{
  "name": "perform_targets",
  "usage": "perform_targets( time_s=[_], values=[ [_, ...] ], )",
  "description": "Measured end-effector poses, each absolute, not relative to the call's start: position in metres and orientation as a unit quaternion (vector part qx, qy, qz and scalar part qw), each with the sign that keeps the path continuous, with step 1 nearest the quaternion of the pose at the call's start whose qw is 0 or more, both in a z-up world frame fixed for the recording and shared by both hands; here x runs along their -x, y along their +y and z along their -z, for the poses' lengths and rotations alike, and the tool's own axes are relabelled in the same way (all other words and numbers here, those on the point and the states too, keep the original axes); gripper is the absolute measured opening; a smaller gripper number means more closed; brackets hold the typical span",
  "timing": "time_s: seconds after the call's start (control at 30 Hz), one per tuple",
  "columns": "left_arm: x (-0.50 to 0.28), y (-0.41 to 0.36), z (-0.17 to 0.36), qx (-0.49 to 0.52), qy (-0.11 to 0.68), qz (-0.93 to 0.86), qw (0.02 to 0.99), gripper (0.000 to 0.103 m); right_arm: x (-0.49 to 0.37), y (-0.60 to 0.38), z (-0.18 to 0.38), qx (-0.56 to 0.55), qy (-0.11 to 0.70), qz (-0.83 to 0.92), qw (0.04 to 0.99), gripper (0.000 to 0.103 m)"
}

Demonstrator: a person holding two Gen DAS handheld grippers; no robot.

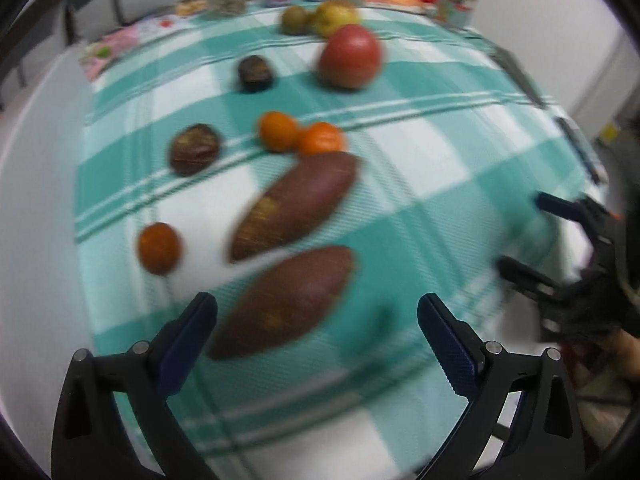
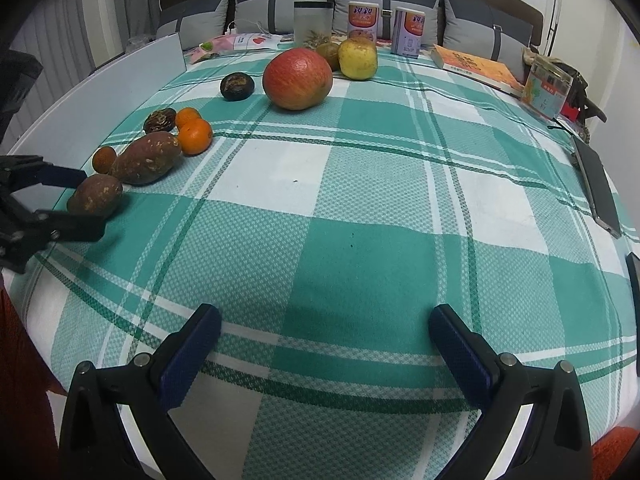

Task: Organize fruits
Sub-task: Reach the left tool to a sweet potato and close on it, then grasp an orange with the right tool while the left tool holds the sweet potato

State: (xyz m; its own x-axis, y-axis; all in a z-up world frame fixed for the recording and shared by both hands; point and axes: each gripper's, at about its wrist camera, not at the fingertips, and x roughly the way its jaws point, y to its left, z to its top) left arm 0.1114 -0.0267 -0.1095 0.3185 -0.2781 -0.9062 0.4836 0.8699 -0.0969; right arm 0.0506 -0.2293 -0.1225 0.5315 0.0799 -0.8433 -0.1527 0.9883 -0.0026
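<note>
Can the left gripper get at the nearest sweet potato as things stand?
Probably yes. The left gripper is open, the nearest sweet potato lies just ahead between its fingers, and nothing sits between them on the tablecloth.

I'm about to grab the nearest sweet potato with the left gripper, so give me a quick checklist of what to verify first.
1. Left gripper open: ok.
2. Nearest sweet potato lined up between its fingers: ok.
3. Second sweet potato apart from it: ok.
4. Right gripper open, holding nothing: ok.
5. Right gripper away from the fruit: ok.
6. Height above the tablecloth: cannot tell, left view is blurred.
</note>
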Motion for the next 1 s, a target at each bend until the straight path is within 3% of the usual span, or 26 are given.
perform_targets(
  time_s=[0.3, 0.33, 0.37, 0.43, 0.63, 0.83, 1.0],
  values=[
    [-0.116, -0.031, 0.101, -0.115, 0.524, 0.244, 0.808, 0.099, -0.052, -0.229, 0.123, 0.036, 0.477, -0.064, 0.876, 0.103],
    [-0.116, -0.032, 0.105, -0.126, 0.525, 0.242, 0.806, 0.094, -0.052, -0.229, 0.123, 0.036, 0.477, -0.065, 0.876, 0.103],
    [-0.115, -0.036, 0.112, -0.149, 0.527, 0.240, 0.801, 0.075, -0.052, -0.229, 0.123, 0.036, 0.478, -0.066, 0.875, 0.103],
    [-0.116, -0.037, 0.121, -0.172, 0.539, 0.235, 0.790, 0.047, -0.050, -0.230, 0.123, 0.036, 0.477, -0.066, 0.876, 0.103],
    [-0.113, -0.028, 0.120, -0.138, 0.549, 0.210, 0.797, 0.045, -0.049, -0.231, 0.123, 0.034, 0.478, -0.067, 0.875, 0.103],
    [-0.087, 0.017, 0.120, -0.008, 0.553, 0.105, 0.826, 0.045, -0.048, -0.232, 0.123, 0.031, 0.472, -0.069, 0.878, 0.103],
    [-0.073, 0.021, 0.125, -0.018, 0.532, 0.109, 0.840, 0.047, -0.075, -0.236, 0.112, 0.013, 0.520, -0.103, 0.848, 0.101]
  ],
)
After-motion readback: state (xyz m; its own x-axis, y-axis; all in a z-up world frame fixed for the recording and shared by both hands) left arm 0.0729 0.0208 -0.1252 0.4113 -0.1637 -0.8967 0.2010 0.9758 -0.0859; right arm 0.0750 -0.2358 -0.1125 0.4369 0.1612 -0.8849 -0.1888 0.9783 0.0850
